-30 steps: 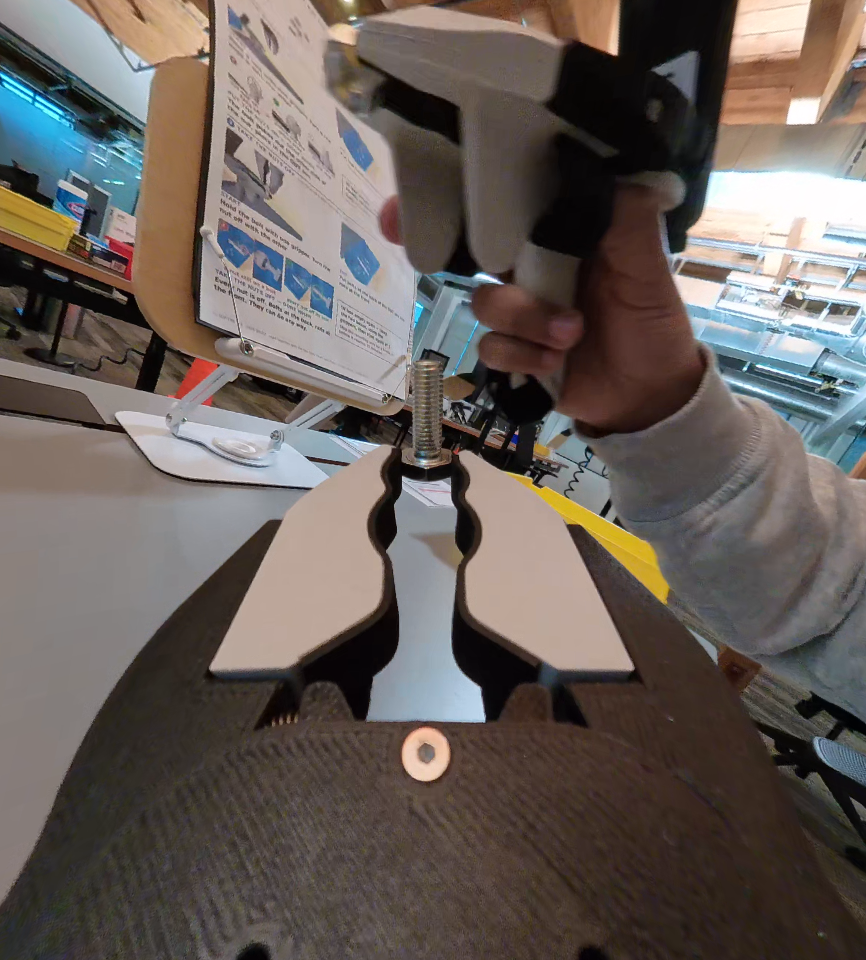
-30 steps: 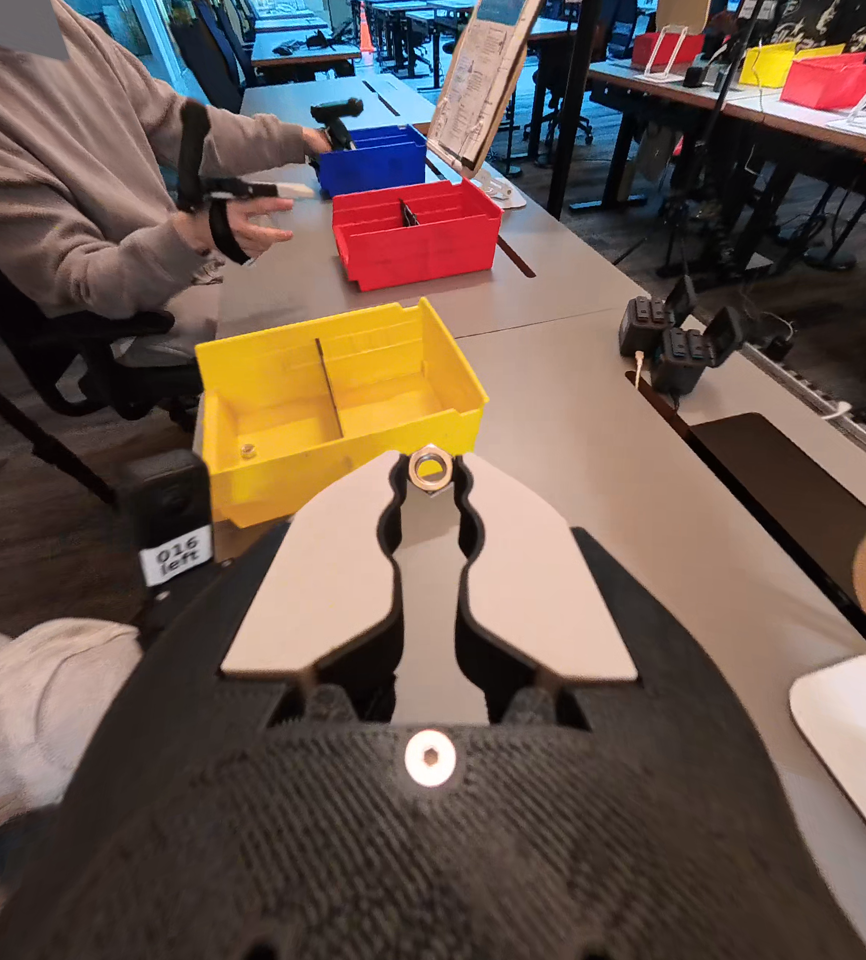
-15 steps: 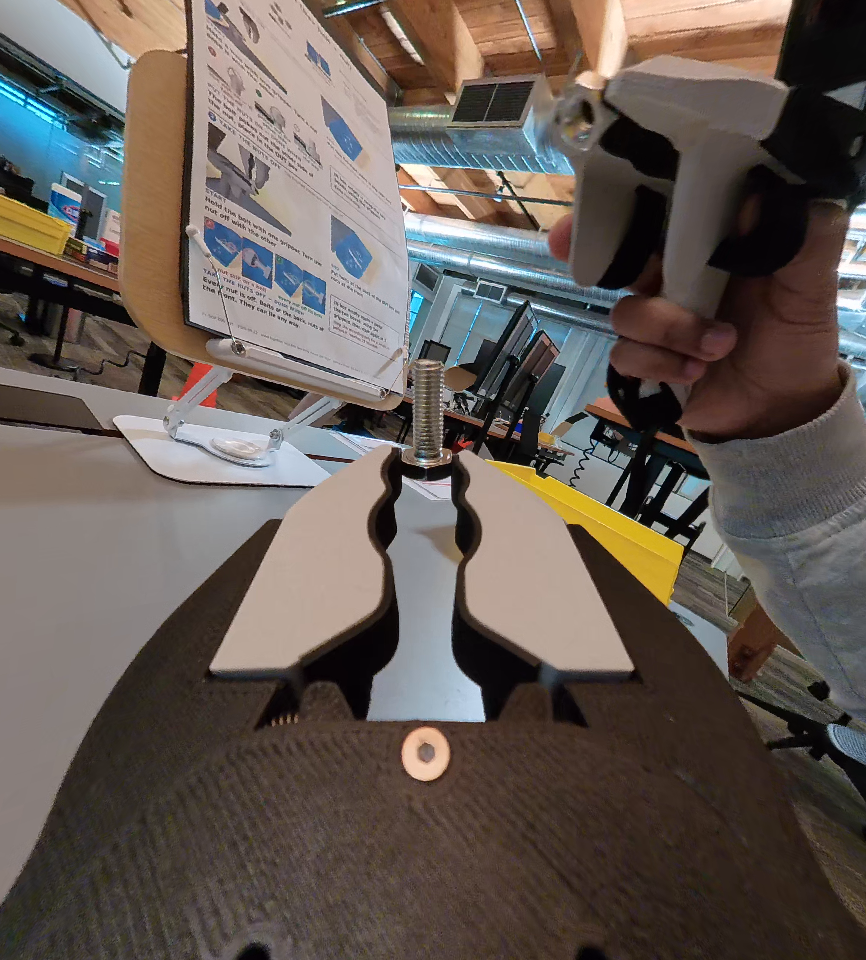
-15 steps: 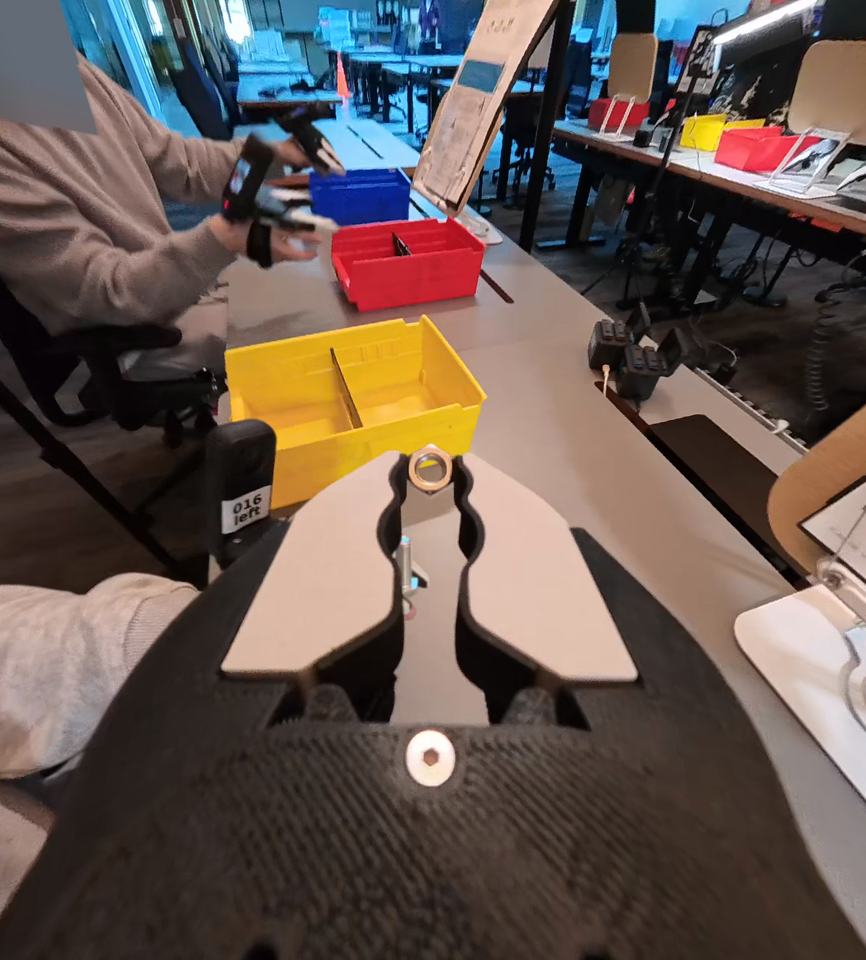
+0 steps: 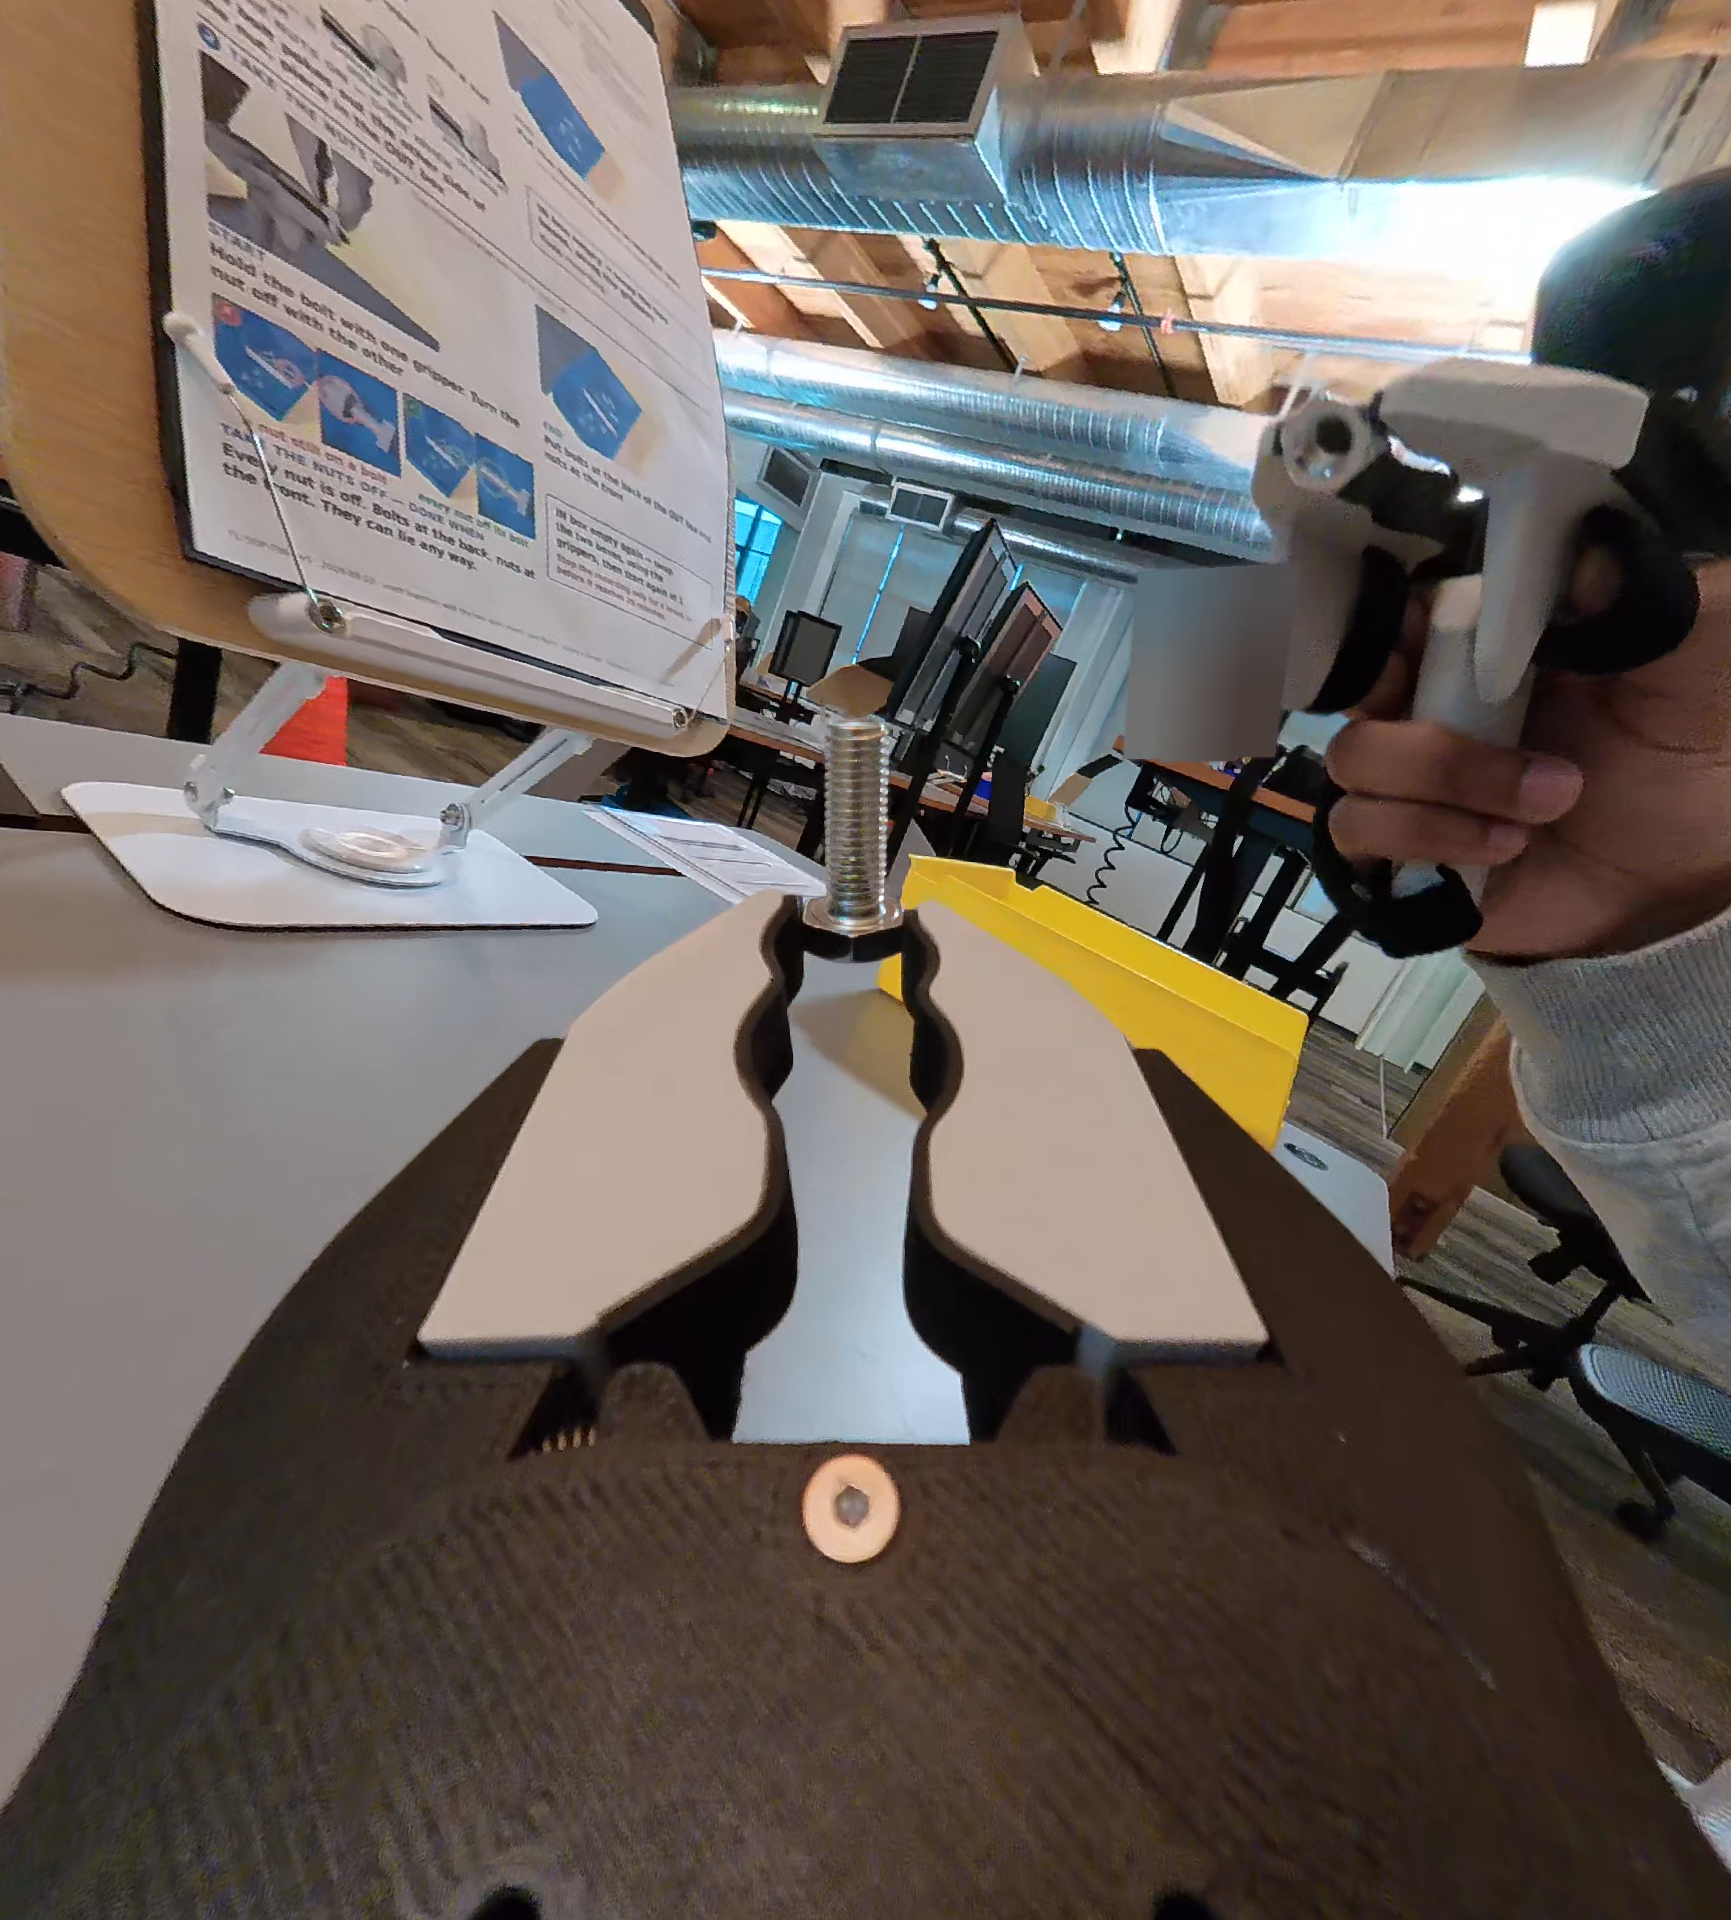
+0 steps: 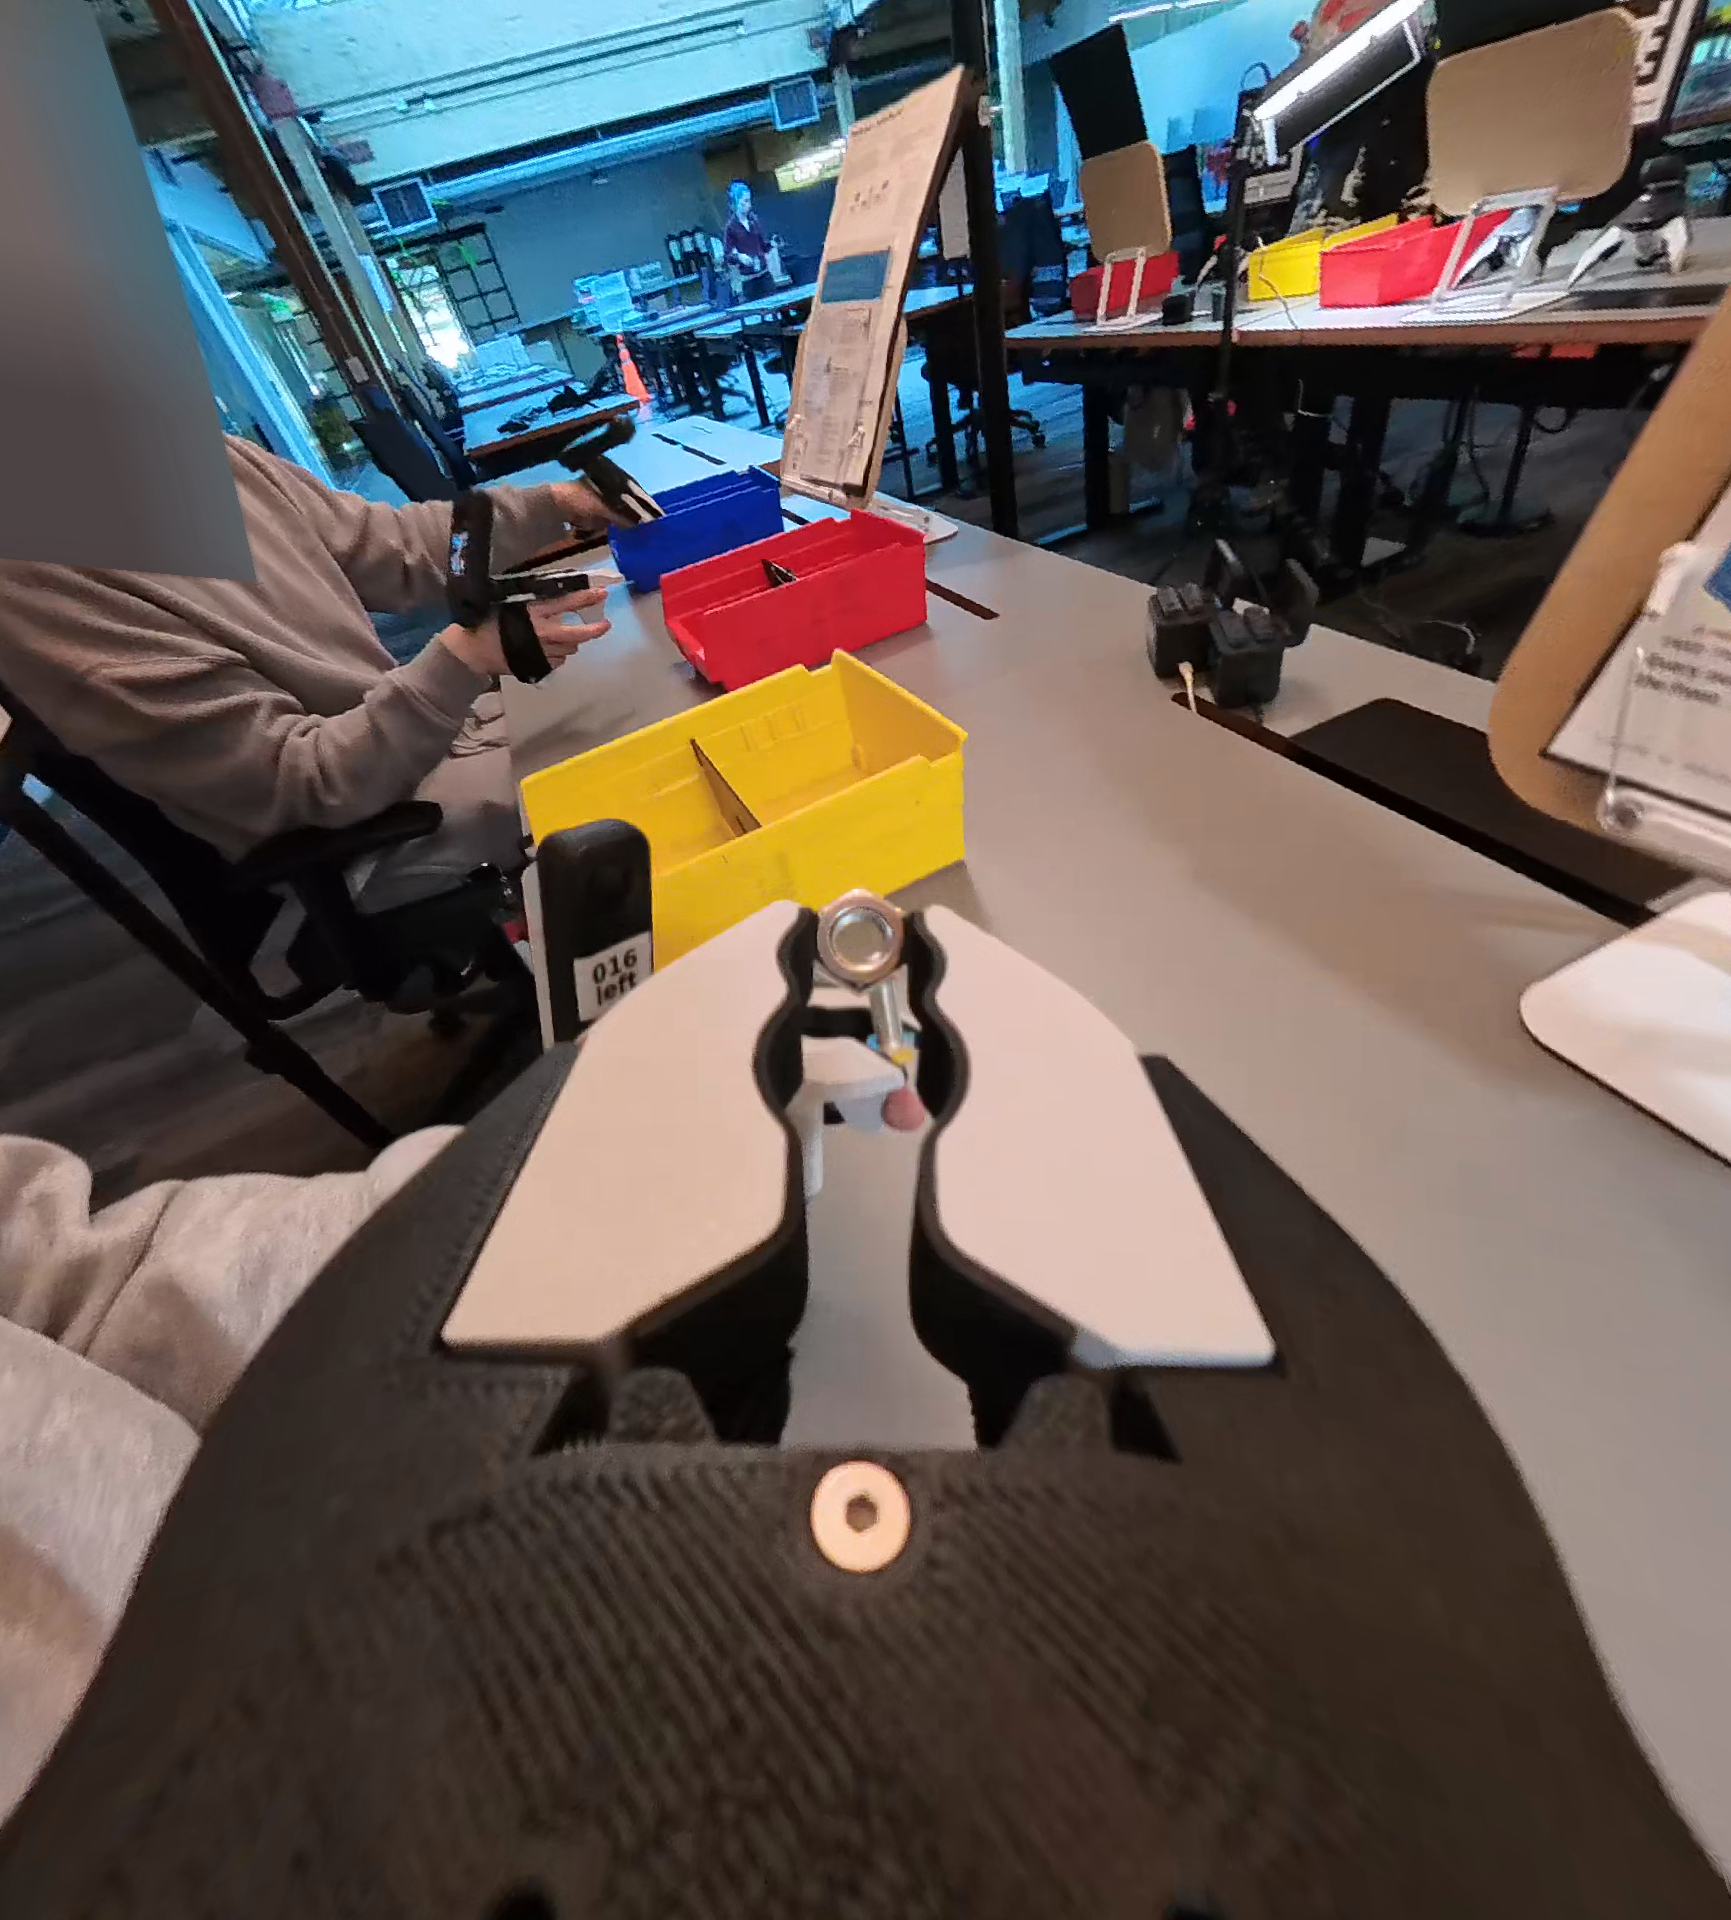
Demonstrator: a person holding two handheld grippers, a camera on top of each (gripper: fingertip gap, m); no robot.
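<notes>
grey worktable [image 5: 165, 1091]: left gripper [image 5: 850, 935] clamps upright threaded steel bolt [image 5: 856, 810]; right gripper [image 6: 861, 940] pinches silver hex nut [image 6: 859, 938]. keep both grips firm, bolt vertical.

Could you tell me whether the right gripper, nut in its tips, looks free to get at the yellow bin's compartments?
Probably yes: the yellow bin sits open-topped just ahead of the right gripper, which is shut on the nut; nothing covers it.

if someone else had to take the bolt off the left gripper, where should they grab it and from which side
Probably the bare threaded shank of the bolt, from above or the side. The left gripper is shut on its hex head, so the head is covered, while the shank stands upright and clear above the fingertips. Pinching across the threads midway up should hold; the right gripper already holds a nut.
</notes>
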